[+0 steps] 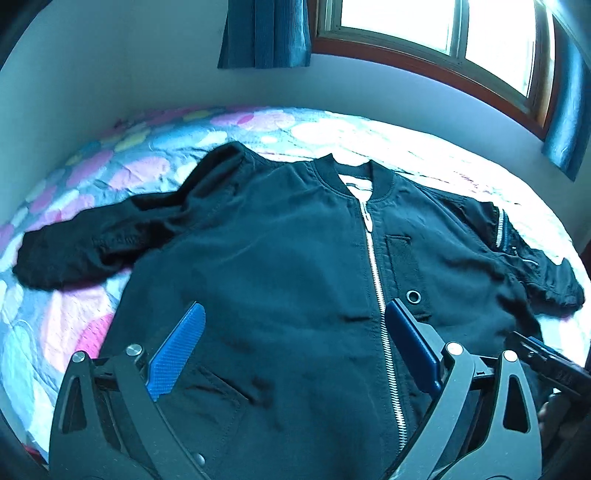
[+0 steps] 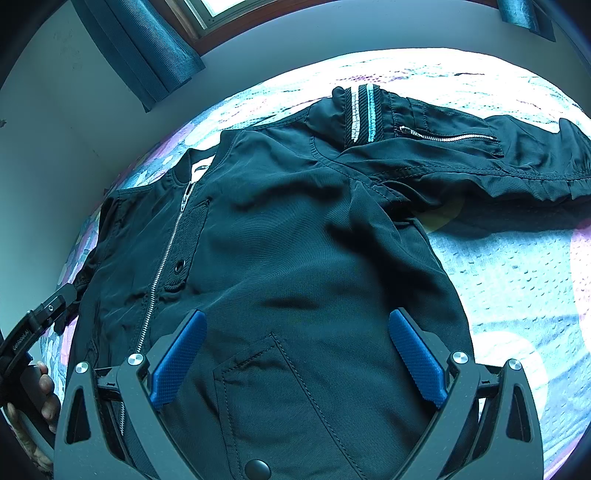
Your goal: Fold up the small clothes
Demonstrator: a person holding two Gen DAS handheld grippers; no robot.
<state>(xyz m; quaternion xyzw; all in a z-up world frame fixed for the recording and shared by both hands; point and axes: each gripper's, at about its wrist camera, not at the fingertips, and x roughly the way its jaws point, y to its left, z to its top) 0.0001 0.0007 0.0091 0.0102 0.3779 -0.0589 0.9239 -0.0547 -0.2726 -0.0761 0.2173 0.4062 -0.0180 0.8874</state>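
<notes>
Small black jacket (image 1: 280, 266) spread front-up on the bed (image 1: 122, 166), zipped, collar toward the far edge below the window (image 1: 436, 33). One sleeve (image 1: 85, 243) stretched toward the bed's left edge, bent and rumpled; the other sleeve (image 2: 461, 147) laid out toward the right edge, with a striped band near the shoulder and a small zip pocket. Silver zipper (image 1: 376, 280) running down the middle of the front, a metal eyelet (image 1: 413, 296) just beside it.

Left gripper (image 1: 295, 343) above the lower front of the jacket, blue-padded fingers (image 1: 177, 350) spread wide, nothing between them, straddling the zipper. Right gripper (image 2: 297, 354) over the jacket's right-hand panel, above a flap pocket (image 2: 280, 402), fingers (image 2: 417, 362) likewise released and wide apart, gripping nothing. Contact with the cloth: cannot tell. Part of a hand (image 2: 46, 391) visible at the lower left of the right wrist view, around the other gripper's handle. Blue curtain (image 1: 264, 33) hanging beside the window.
</notes>
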